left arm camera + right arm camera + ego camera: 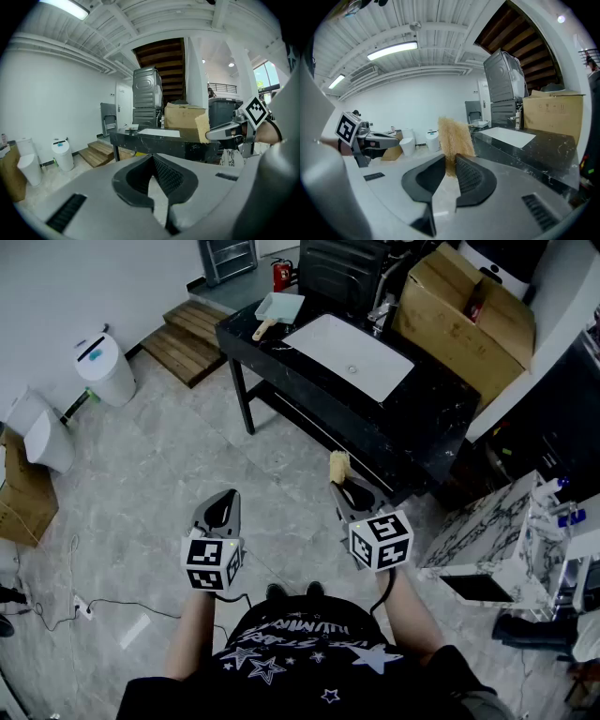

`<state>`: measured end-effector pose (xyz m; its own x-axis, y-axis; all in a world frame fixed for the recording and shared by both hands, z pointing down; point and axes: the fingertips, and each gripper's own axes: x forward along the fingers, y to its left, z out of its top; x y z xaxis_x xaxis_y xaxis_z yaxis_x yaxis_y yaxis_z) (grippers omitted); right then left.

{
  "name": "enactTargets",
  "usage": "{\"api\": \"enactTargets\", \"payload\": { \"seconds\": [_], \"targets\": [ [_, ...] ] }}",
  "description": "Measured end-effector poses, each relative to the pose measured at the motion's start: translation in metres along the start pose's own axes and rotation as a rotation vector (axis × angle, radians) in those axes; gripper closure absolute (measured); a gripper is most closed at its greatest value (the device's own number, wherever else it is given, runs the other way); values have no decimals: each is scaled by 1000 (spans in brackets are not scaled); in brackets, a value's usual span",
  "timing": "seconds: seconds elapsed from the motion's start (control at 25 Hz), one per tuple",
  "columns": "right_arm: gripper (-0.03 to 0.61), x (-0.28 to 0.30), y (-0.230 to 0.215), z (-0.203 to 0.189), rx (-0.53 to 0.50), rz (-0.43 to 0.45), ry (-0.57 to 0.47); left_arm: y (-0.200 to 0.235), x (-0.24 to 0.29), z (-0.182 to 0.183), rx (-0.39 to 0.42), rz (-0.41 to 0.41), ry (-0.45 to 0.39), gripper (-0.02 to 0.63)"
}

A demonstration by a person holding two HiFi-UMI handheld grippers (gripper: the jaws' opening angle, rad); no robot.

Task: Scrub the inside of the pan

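No legible text anywhere. Shirt (pixel 302 638) lettering inverted, too blurred to read. Box (pixel 553 115) print too faint. Marker cubes (pixel 380 540): coded squares only.

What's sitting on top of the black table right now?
A pale blue pan at its left end, a white basin mid-top, a cardboard box at right. The box hides the tabletop under it.

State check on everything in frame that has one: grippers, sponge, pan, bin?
left gripper: shut, empty.
right gripper: shut on the sponge.
sponge: clamped upright, sticking out past the jaws.
pan: lying on the black table, untouched, looks empty.
bin: lid closed.
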<state>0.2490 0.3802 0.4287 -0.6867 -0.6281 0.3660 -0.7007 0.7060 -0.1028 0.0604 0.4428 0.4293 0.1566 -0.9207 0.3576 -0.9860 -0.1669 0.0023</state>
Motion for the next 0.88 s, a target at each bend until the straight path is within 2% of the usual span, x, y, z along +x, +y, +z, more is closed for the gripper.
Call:
{"api": "enactTargets", "payload": {
  "seconds": [0.36,0.68,0.88],
  "targets": [
    [512,12,20,-6,-13,-10,32,20,-7,-11,7,-24,19,606],
    [512,32,40,-27,11,-22,92,40,-22,-45,-20,-40,78,606],
    [509,48,51,-22,27,-20,49,69,-21,-52,-23,-40,88,606]
  ]
}}
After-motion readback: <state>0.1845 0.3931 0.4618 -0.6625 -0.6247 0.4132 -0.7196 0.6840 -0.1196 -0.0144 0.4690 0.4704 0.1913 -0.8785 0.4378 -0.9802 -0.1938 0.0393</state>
